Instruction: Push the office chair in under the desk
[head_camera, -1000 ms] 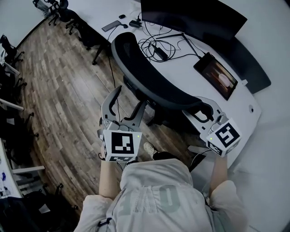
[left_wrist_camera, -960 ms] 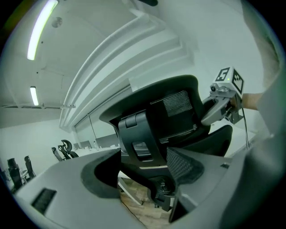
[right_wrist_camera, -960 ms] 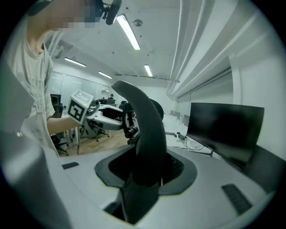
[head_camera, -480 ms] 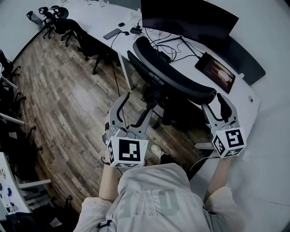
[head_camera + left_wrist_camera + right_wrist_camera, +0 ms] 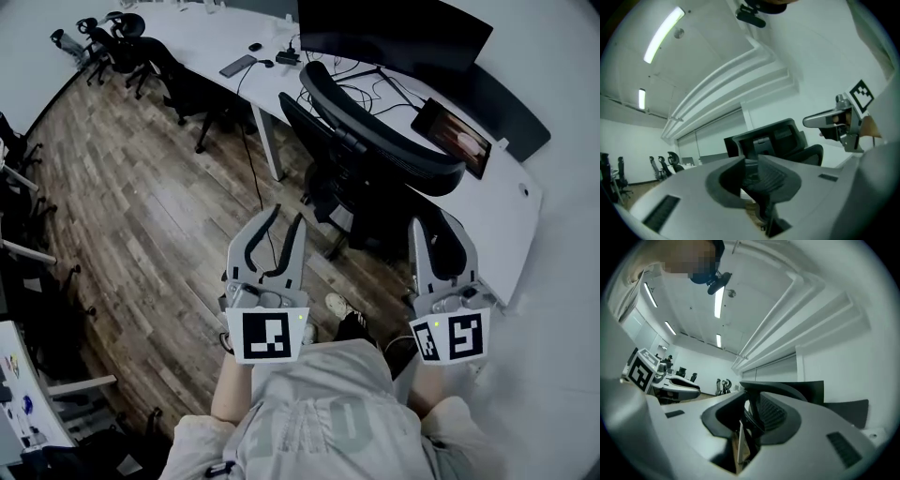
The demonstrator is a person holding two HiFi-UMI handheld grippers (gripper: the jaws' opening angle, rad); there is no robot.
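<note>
Office chair [image 5: 384, 141] now tighter against desk [image 5: 511, 216]; my left gripper [image 5: 286, 217] and right gripper [image 5: 438, 228] drawn back off it. Both jaws just narrowed, half apart, empty. Push looks nearly finished; next, perhaps a final backrest nudge.

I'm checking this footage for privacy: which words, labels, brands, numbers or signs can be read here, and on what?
Nothing here can be read as text.
Shirt: large pale letters, too blurred to read.
Left cube: black-and-white square marker, no words.
Right cube: black-and-white square marker, no words.
Tablet: lit picture, no legible text.
Monitor: dark, nothing showing.
</note>
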